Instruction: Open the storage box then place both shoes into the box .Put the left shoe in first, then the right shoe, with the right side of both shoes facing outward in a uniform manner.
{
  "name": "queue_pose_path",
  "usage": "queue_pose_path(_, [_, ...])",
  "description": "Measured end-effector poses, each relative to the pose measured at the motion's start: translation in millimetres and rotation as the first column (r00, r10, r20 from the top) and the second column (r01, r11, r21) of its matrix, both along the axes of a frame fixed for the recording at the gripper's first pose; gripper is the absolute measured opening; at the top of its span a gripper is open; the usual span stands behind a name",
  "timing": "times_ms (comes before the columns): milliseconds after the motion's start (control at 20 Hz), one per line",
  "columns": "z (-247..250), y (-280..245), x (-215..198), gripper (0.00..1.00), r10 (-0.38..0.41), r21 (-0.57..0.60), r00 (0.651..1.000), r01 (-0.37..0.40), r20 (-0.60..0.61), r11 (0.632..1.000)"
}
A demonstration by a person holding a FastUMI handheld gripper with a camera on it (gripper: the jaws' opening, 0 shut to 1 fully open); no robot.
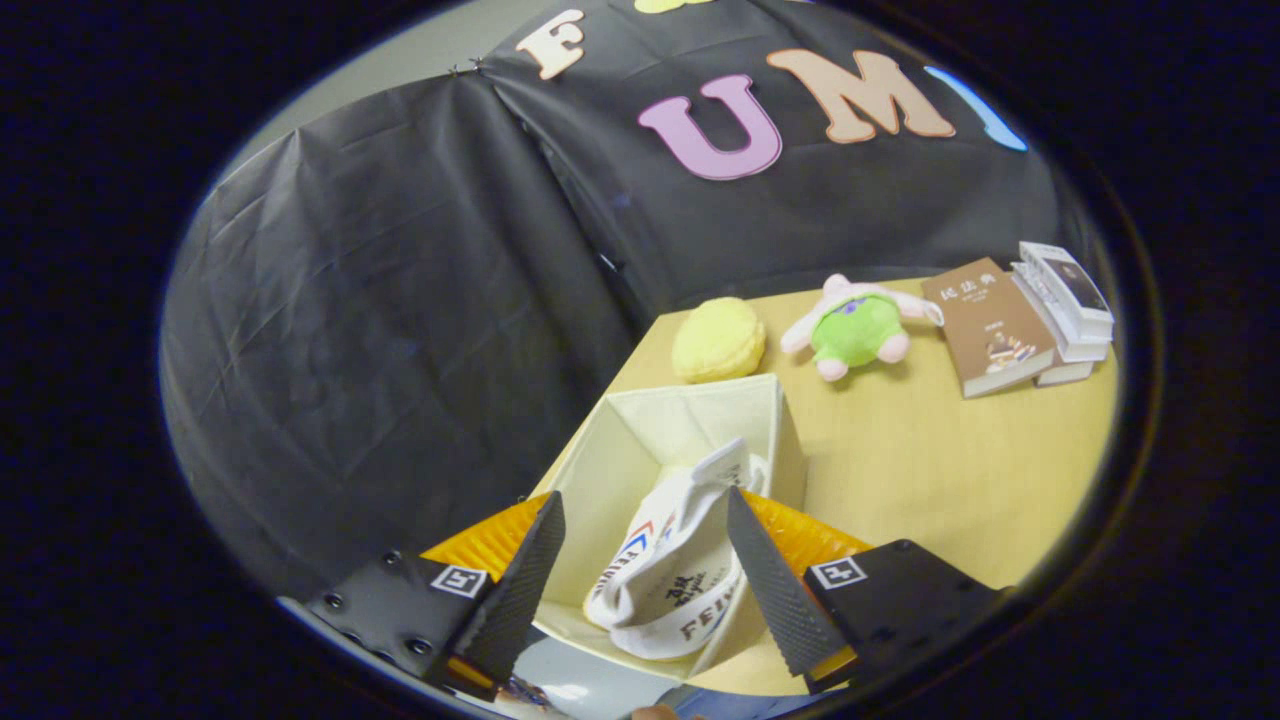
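Gripper hangs above the storage box, fingers spread wide, nothing held; neither finger touches the shoe or the box walls as far as the view shows. One fingertip sits over the box's wall at approx 9 o'clock from the shoe, the other over the wall at 3 o'clock.

Box is open, cream fabric, standing at the near corner of the wooden table. One white shoe lies inside it, between the fingers, on its side w/ the sole edge toward the near wall and the opening pointing to approx 1 o'clock. Printed lettering and a red-blue mark show on its upper. Which shoe of the pair it is can't be told from this angle, poss. the left one.

Beyond the box at 12 o'clock, just beside its far wall, a yellow plush. At approx 1 o'clock from the box, a green-and-pink plush toy, apart from the yellow one. Further out at 2 o'clock, a brown book lying flat, w/ a stack of white books touching its far side.
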State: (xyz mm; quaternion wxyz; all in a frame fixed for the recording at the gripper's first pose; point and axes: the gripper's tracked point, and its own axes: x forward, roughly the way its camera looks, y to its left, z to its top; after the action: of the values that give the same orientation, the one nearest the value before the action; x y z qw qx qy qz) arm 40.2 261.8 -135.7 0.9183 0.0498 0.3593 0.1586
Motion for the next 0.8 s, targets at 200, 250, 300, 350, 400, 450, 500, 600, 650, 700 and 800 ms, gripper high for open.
queue_pose_path(200, [21.8,-36.3,3.8,1.00,0.017,-0.074,0.988,-0.006,0.154,0.997])
queue_pose_path(250, [26.7,-46.6,5.0,1.00,0.028,-0.100,0.981,-0.009,0.191,0.995])
queue_pose_path(300, [30.7,-57.2,4.9,1.00,0.041,-0.135,0.973,-0.010,0.226,0.991])
queue_pose_path(350, [35.0,-69.2,5.0,1.00,0.051,-0.168,0.964,-0.006,0.261,0.986])
queue_pose_path(400, [41.8,-79.4,5.8,1.00,0.061,-0.194,0.953,-0.002,0.297,0.981])
queue_pose_path(450, [46.0,-87.9,5.8,1.00,0.067,-0.215,0.941,0.007,0.333,0.977])
queue_pose_path(500, [52.2,-95.3,4.2,1.00,0.076,-0.228,0.928,0.010,0.365,0.974])
queue_pose_path(600, [63.2,-108.1,0.1,1.00,0.090,-0.238,0.901,0.016,0.425,0.971])
queue_pose_path(650, [73.7,-109.1,-5.0,1.00,0.091,-0.239,0.888,0.023,0.451,0.971])
queue_pose_path(700, [81.1,-118.9,-8.0,1.00,0.079,-0.240,0.876,0.043,0.476,0.970])
queue_pose_path(800, [92.3,-140.8,-12.4,1.00,0.054,-0.232,0.849,0.082,0.525,0.969])
